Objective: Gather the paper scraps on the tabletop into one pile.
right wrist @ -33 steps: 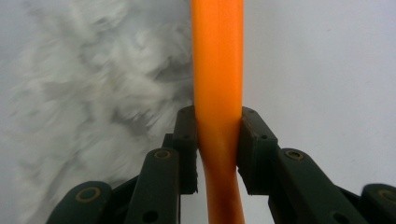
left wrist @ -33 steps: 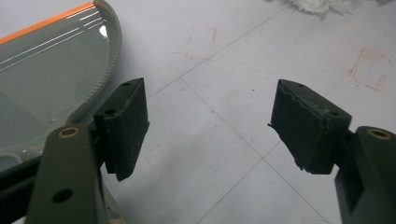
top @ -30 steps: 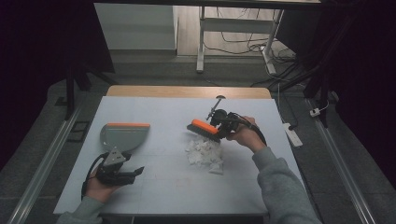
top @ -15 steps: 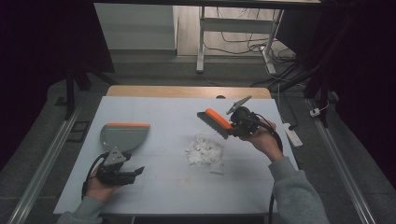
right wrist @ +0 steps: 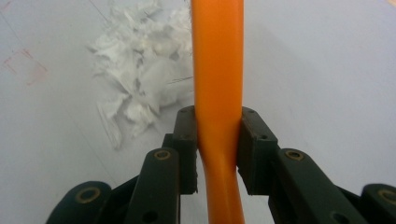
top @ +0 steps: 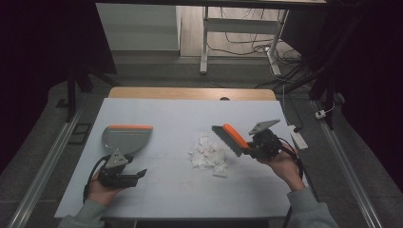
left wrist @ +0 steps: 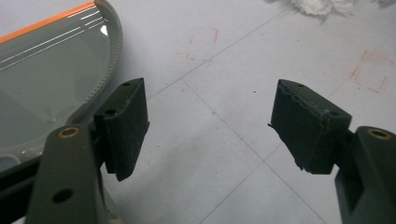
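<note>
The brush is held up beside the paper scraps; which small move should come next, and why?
Probably lower the brush to the table just right of the paper scraps. The right tool is shut on its orange handle, the bristles seem raised, and the dustpan lies to the left, beside the open left tool, so a leftward sweep would follow.

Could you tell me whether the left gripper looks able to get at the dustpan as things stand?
Probably yes: the left gripper is open, and the dustpan lies just beyond it with nothing between them.
</note>
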The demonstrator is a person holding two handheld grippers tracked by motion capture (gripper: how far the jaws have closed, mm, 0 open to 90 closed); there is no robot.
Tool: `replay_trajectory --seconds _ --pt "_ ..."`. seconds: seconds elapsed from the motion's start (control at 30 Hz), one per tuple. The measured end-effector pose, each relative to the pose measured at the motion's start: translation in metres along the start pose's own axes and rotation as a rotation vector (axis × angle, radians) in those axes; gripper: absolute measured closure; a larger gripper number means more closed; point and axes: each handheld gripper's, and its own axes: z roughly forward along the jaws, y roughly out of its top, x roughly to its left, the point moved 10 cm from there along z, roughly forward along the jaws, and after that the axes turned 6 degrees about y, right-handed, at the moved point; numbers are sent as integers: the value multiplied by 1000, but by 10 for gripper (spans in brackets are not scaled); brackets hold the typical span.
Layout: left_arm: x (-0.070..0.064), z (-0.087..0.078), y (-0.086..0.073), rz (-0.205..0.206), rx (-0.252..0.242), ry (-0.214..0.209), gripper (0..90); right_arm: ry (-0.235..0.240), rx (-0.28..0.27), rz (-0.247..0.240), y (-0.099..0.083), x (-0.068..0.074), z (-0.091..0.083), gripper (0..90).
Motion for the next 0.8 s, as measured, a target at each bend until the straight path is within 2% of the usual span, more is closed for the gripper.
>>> replay_trajectory --seconds 0.13,0.47,0.8 --pt "-1 1 1 3 -1 1 283 -4 -33 40 -19 1 -8 711" --pt "-1 2 6 5 -6 5 283 -29 -106 90 -60 3 -23 711" --pt "-2 0 9 7 -15 6 283 -34 -136 104 -75 5 -25 711"
